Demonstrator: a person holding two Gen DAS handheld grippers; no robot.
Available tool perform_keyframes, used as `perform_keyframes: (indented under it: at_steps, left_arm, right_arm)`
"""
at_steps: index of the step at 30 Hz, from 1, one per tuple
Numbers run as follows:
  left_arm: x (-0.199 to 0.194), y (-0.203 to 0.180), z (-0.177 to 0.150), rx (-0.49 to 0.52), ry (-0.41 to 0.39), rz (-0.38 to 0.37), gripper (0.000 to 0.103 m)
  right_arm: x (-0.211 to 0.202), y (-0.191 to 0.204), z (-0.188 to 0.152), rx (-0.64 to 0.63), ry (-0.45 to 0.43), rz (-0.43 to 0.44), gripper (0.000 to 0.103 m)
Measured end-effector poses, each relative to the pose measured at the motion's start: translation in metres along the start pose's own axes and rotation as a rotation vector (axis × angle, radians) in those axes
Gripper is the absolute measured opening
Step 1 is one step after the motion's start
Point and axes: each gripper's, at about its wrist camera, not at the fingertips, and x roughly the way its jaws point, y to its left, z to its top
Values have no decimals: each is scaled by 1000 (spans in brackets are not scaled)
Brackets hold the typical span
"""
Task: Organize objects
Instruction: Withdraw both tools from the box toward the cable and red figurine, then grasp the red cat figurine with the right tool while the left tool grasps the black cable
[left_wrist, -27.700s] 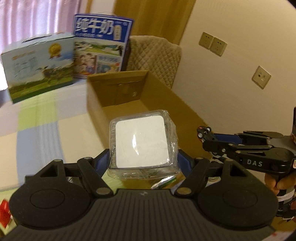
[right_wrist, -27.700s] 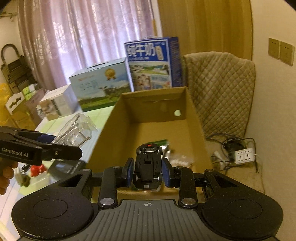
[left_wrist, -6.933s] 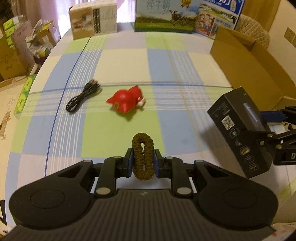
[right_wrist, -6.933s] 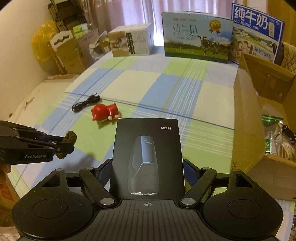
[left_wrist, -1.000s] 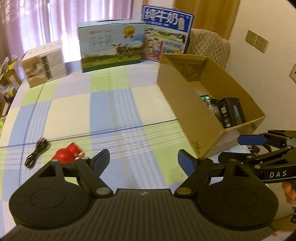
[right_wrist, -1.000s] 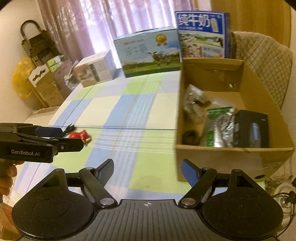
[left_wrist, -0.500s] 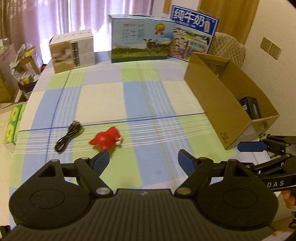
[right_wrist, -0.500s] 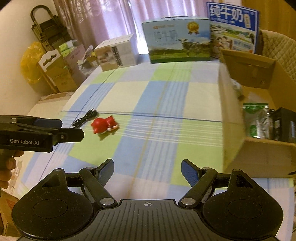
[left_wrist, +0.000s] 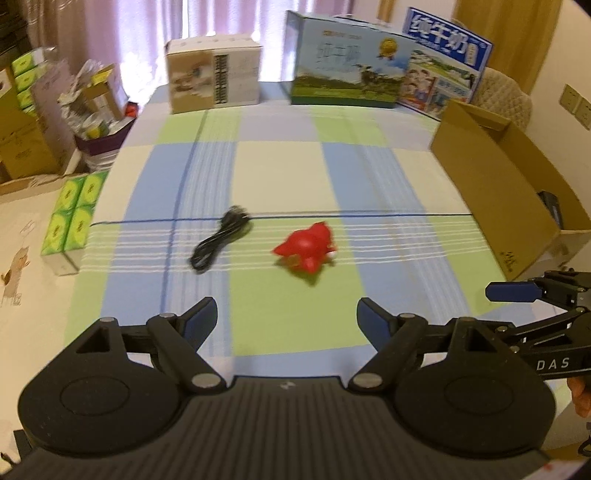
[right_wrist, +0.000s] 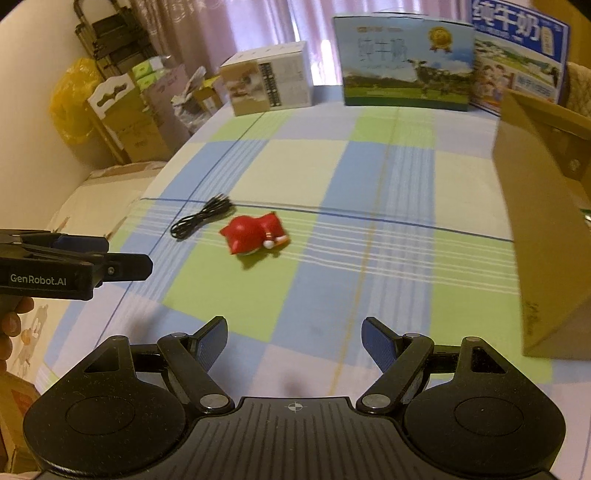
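Left wrist view, left gripper (left_wrist: 286, 321) agape, red toy (left_wrist: 306, 249) ahead

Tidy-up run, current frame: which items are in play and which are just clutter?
In play: red toy, black cable, cardboard box, left gripper and right gripper, both open and empty.

Clutter: milk cartons, white carton, green packs.

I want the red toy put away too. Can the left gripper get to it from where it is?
Probably yes. The left gripper is open and empty, and the red toy lies ahead of it on bare tablecloth. The black cable lies off to the side, apart from the toy.
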Motion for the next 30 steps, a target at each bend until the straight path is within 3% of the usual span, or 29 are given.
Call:
perform_keyframes:
  at_steps: [10,30]
  left_arm:
    - [9,31,-1,-39,15,26,80]
    - [68,61,22,-40,77,79,80]
  right_arm:
    - [36,25,21,-84,-17,39,77]
    - [118,30,66,-185,-4,66,77]
